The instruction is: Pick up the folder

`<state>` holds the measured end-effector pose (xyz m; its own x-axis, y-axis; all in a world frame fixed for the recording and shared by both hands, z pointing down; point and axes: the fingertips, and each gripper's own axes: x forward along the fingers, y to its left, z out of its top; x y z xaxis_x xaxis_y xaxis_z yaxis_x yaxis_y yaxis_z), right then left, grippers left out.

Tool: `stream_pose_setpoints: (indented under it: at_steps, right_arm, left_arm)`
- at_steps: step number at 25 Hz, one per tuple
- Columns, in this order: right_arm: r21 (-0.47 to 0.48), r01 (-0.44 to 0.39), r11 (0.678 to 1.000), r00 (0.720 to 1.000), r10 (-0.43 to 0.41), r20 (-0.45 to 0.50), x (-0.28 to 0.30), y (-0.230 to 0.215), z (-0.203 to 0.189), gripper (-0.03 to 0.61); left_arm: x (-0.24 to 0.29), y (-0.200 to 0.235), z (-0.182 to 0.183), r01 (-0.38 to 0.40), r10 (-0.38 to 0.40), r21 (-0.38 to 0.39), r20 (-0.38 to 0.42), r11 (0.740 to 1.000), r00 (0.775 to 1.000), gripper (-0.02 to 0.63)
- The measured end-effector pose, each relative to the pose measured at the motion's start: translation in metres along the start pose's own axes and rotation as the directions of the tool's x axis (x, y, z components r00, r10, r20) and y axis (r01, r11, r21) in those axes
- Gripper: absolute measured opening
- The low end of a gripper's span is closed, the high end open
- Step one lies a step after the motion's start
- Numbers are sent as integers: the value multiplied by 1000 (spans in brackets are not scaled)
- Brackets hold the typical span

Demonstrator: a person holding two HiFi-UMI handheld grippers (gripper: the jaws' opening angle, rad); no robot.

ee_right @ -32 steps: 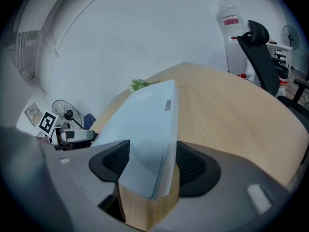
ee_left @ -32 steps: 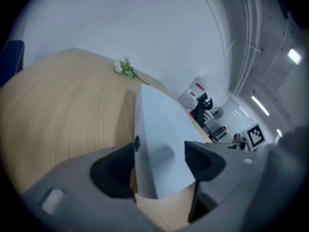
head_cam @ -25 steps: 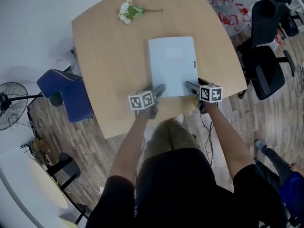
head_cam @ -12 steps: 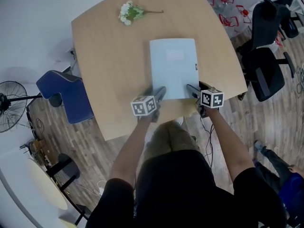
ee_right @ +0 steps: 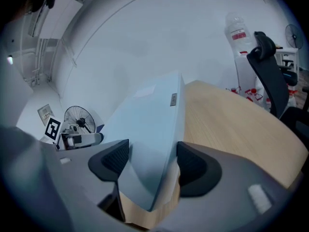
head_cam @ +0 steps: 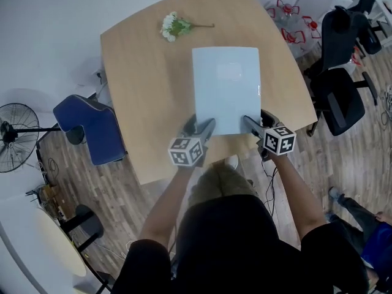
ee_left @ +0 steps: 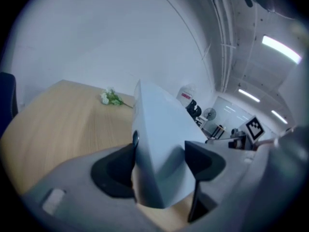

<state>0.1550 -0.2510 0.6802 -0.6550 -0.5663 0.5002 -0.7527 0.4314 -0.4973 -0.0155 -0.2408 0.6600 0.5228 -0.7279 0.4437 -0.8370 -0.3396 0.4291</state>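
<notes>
left tool [head_cam: 204,128] — clamped on folder [head_cam: 225,87], near-left corner | right tool [head_cam: 252,124] — clamped on near-right corner | folder's near edge off table [head_cam: 141,90] | flowers [head_cam: 173,25] at far side

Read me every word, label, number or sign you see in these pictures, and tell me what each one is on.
No text can be read here.
Pale rectangular label on the pale blue-grey folder: too faint to read.
Small dark tag on the folder's edge: too small.
Red label on the clear plastic water bottle: blurred.
Black-and-white square marker cubes: patterns, no letters.
</notes>
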Motion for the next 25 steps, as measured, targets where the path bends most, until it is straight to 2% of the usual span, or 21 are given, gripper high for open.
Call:
stream_pose_setpoints:
  at_steps: [5,11,17,20,25]
  right_arm:
    - [-136,-17,991,993,32,112,-39,61,47,314]
    - [-297,-27,954,971,95,219,-85,148,93,314]
    - [-376,-66,924,944,181,277,-116,224,109,314]
    - [-411,-78,908,933,212,291,-122,259,113,313]
    - [-449,-101,888,916,259,305,-120,309,122,308]
  left_arm:
    - [-60,-24,48,8,-12,28,128,1000,992,327]
    - [-144,-48,96,21,-27,25,277,999,960,327]
    - [-229,-64,126,-30,-6,84,397,996,918,328]
    - [-264,-63,136,-56,0,114,437,992,900,328]
    - [-310,-51,155,-70,2,122,483,990,876,330]
